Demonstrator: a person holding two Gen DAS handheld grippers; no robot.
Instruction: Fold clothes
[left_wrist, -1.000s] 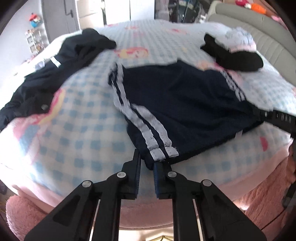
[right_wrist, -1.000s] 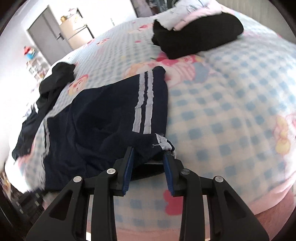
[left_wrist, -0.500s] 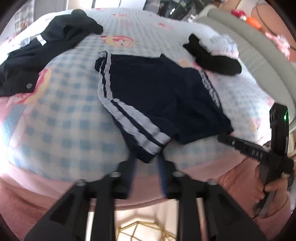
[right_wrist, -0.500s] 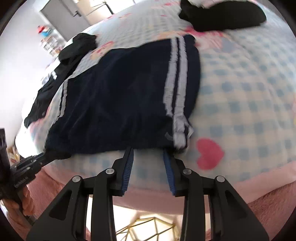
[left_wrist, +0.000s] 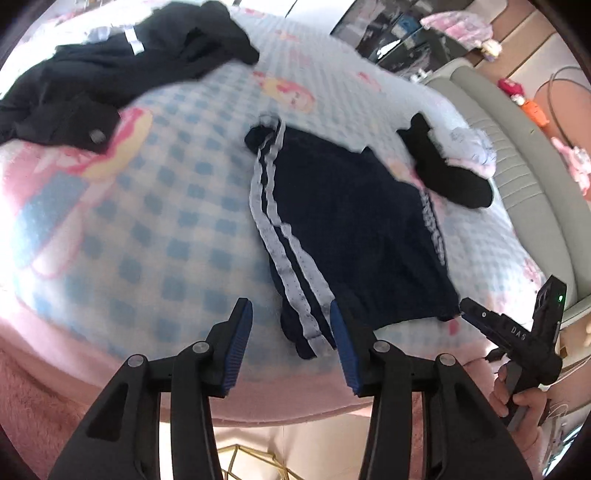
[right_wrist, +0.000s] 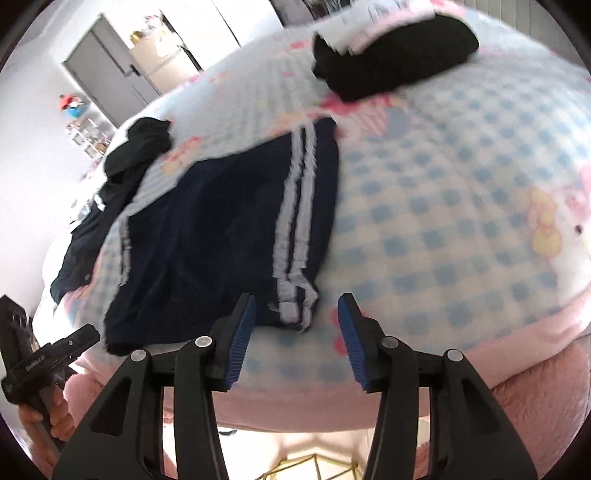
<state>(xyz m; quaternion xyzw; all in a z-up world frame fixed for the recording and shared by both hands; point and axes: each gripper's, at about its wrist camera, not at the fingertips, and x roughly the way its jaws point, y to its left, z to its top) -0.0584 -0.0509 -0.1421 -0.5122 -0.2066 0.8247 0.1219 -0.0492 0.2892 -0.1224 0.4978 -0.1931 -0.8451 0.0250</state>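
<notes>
**Inspector:** Navy shorts (left_wrist: 354, 229) with white side stripes lay spread flat at the centre of the left wrist view, on the checked blue-and-pink blanket (left_wrist: 155, 236). Their lower hem sat close to the blanket's near edge.

**Clerk:** Folded?

**Inspector:** No fold showed; both striped side edges were visible, one at each side of the garment. In my judgement the shorts were laid out ready for folding. A black jacket (left_wrist: 110, 70) lay crumpled at upper left, evidently unfolded. A black garment (right_wrist: 399, 62) at the top of the right wrist view looked compact, possibly folded; I could not confirm it.

**Clerk:** Grippers?

**Inspector:** The left gripper (left_wrist: 291, 332) had its jaws spread wide, empty, straddling the left striped hem corner. The right gripper (right_wrist: 295, 328) was likewise wide and empty, just off the right striped corner.

**Clerk:** Room to work?

**Inspector:** Bare blanket lay left of the shorts and at right in the right wrist view. The black garment nearly touched the shorts' upper right corner, limiting room there.
</notes>
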